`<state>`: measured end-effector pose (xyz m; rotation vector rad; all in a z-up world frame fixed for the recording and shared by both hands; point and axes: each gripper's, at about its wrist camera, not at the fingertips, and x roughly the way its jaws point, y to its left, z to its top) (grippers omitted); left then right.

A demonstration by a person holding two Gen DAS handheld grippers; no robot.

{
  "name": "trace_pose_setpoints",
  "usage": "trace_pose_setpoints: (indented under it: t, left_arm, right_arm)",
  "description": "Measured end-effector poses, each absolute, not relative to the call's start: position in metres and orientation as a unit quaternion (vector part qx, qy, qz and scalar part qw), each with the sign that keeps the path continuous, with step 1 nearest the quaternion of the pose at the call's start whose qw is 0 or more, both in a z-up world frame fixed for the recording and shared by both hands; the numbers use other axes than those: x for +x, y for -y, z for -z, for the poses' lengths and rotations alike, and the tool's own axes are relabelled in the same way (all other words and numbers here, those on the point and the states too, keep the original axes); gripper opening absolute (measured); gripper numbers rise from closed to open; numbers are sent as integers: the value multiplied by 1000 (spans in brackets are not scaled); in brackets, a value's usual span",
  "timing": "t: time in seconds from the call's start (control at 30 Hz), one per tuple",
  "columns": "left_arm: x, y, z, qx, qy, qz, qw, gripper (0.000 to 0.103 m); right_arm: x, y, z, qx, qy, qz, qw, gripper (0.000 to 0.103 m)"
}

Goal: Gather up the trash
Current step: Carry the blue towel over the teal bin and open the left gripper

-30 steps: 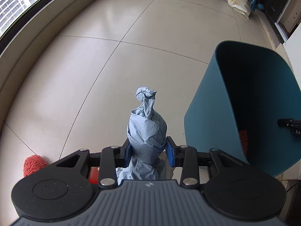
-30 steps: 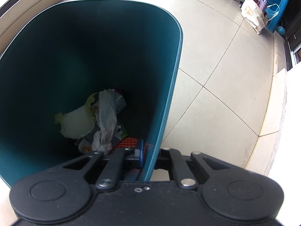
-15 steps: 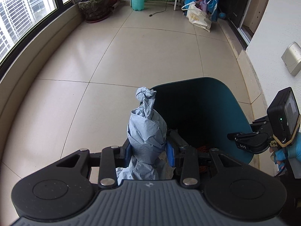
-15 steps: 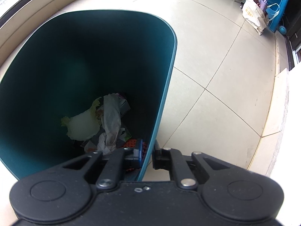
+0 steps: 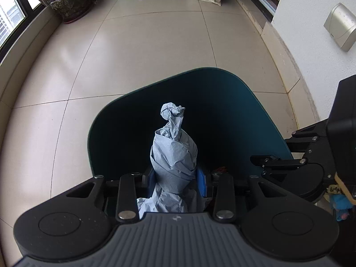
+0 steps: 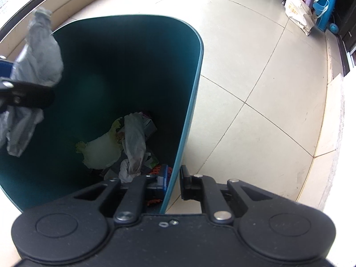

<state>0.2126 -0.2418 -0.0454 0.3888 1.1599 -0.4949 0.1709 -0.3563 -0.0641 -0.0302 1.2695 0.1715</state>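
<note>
Left gripper (image 5: 175,178) clamps a crumpled blue paper wad (image 5: 174,153), mid-frame over the smooth teal plastic bin (image 5: 262,111). Right gripper (image 6: 173,178) pinches the bin's thin wall, lower centre.

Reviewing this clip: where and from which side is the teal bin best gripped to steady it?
Grip the teal bin at its thin top rim from above, one finger inside the wall and one outside, as the right gripper does. The wall is thin and upright, and the body looks too wide to span.
</note>
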Motion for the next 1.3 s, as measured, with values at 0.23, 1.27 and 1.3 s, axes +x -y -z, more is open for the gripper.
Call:
trace_pose_setpoints:
  t: [0.23,1.27,1.3]
  left_arm:
    - [239,256,104,189,-588,206,759,35]
    - [239,265,129,188,-630,233,716,64]
    - [236,263,123,186,-625,236,721,64]
  right_arm:
    - [170,360,65,-14,-590,-83,803,10]
    - [172,356,68,-19,-593,-82,801,11]
    - [172,355,68,-22,-593,-81,801,11]
